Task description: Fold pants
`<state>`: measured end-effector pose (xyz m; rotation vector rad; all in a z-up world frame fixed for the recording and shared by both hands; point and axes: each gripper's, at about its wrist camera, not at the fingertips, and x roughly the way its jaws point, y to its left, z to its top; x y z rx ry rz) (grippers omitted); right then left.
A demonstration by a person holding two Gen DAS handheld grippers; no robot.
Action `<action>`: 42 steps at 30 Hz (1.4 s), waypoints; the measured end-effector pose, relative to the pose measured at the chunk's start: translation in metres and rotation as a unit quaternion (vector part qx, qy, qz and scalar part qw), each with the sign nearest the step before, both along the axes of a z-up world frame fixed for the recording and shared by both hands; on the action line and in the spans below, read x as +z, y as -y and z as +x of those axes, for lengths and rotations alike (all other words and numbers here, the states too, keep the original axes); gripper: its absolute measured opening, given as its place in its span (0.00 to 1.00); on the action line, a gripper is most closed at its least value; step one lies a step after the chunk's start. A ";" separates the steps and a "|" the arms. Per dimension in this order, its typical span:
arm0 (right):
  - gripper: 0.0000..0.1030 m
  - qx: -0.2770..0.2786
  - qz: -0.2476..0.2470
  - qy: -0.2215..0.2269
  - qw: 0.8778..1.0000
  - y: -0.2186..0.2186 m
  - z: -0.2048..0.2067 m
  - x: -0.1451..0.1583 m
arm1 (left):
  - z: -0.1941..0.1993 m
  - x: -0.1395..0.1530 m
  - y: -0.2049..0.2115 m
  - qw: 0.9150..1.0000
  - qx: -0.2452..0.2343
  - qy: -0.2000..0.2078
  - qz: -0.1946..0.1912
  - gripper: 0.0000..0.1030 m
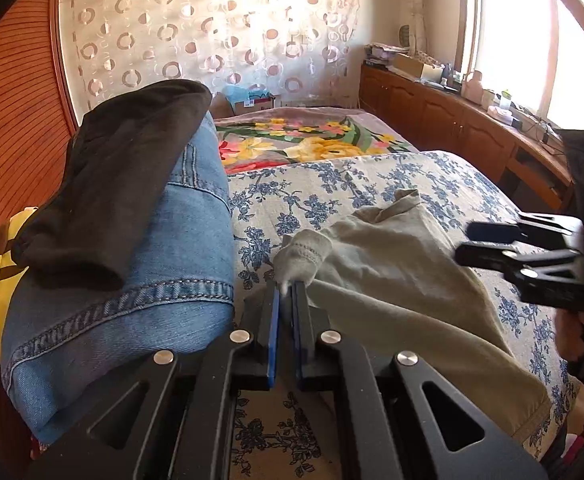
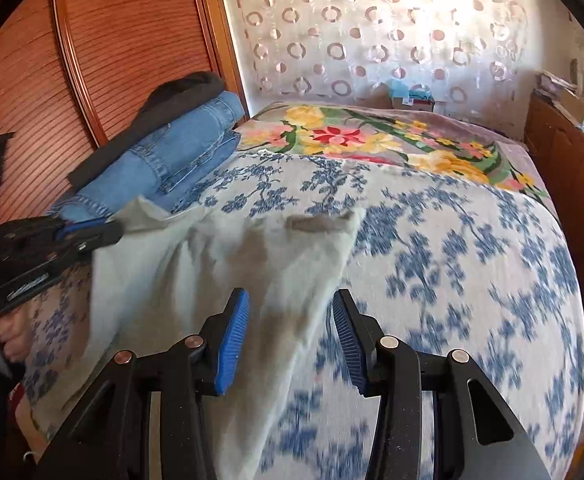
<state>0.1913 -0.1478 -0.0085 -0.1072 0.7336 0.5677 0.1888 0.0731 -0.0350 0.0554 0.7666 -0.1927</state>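
Looking along our left gripper (image 1: 287,286), we see its blue pads pressed together on a stitched corner of the pale khaki pants (image 1: 404,280), a detail the right wrist view shows only from the side, at its left edge. That right view gives what the left cannot: our right gripper (image 2: 291,340) with fingers spread wide, blue ribbed pads (image 2: 234,344) apart, hovering over the near right edge of the pants (image 2: 228,280) and pinching nothing. From the left view the right gripper (image 1: 466,242) appears blurred at the right.

The pants lie spread on a bedspread (image 1: 372,178) printed with blue flowers, their far edge rumpled, their near end trailing toward the bed's near edge. Beyond lies a blanket (image 1: 312,140) with large yellow and red flowers. A folded stack of blue jeans (image 1: 164,248) topped by a dark garment (image 1: 124,176) sits at the left, just beside the pinched corner, against a ribbed wooden panel (image 2: 112,48). A circle-patterned curtain (image 2: 372,40) hangs at the far wall; a wooden cabinet (image 1: 432,112) runs along the right under the window.

To the right of the pants, the bedspread (image 2: 472,260) lies open and flat.
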 end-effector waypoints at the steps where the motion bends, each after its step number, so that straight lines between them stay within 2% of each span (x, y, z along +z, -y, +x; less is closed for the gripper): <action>1: 0.45 0.001 -0.005 0.002 1.000 -0.005 0.005 -0.003 | 0.000 0.000 0.000 1.000 0.000 0.000 0.001 0.07; 8: 0.44 -0.003 -0.036 -0.010 0.999 -0.029 0.041 -0.021 | -0.002 0.002 0.000 1.000 -0.003 0.001 0.000 0.07; 9: 0.39 -0.003 -0.042 -0.015 0.999 -0.030 0.046 -0.024 | -0.002 0.002 0.000 1.000 -0.003 0.001 -0.001 0.07; 11: 0.17 0.000 -0.048 -0.020 0.999 -0.033 0.049 -0.026 | -0.002 0.002 0.002 1.000 -0.004 0.002 -0.001 0.07; 13: 0.06 0.012 -0.048 -0.019 0.999 -0.034 0.049 -0.026 | -0.003 0.003 0.002 1.000 -0.004 0.005 -0.003 0.07; 14: 0.05 0.015 -0.047 -0.013 0.999 -0.033 0.048 -0.025 | -0.003 0.003 0.001 1.000 -0.003 0.007 -0.004 0.07; 22: 0.04 -0.014 -0.009 0.023 1.000 0.003 0.032 -0.011 | -0.003 0.005 -0.004 1.000 0.008 0.018 -0.011 0.07; 27: 0.04 -0.044 -0.011 0.028 0.999 0.018 0.030 -0.018 | 0.001 0.001 -0.001 1.000 0.010 0.016 -0.005 0.07; 31: 0.04 -0.046 -0.005 0.000 0.999 0.019 0.035 -0.025 | 0.000 -0.004 0.001 1.000 0.012 0.009 -0.002 0.07; 35: 0.07 -0.047 -0.012 0.005 0.999 0.016 0.030 -0.021 | -0.005 -0.007 -0.001 1.000 0.009 0.000 -0.012 0.07; 39: 0.09 -0.036 -0.009 0.016 0.999 0.028 0.007 -0.009 | -0.012 -0.010 0.002 1.000 0.005 -0.004 -0.005 0.21; 42: 0.12 -0.025 -0.007 0.026 0.999 0.032 -0.008 -0.007 | -0.019 -0.013 0.005 1.000 -0.002 0.000 -0.004 0.28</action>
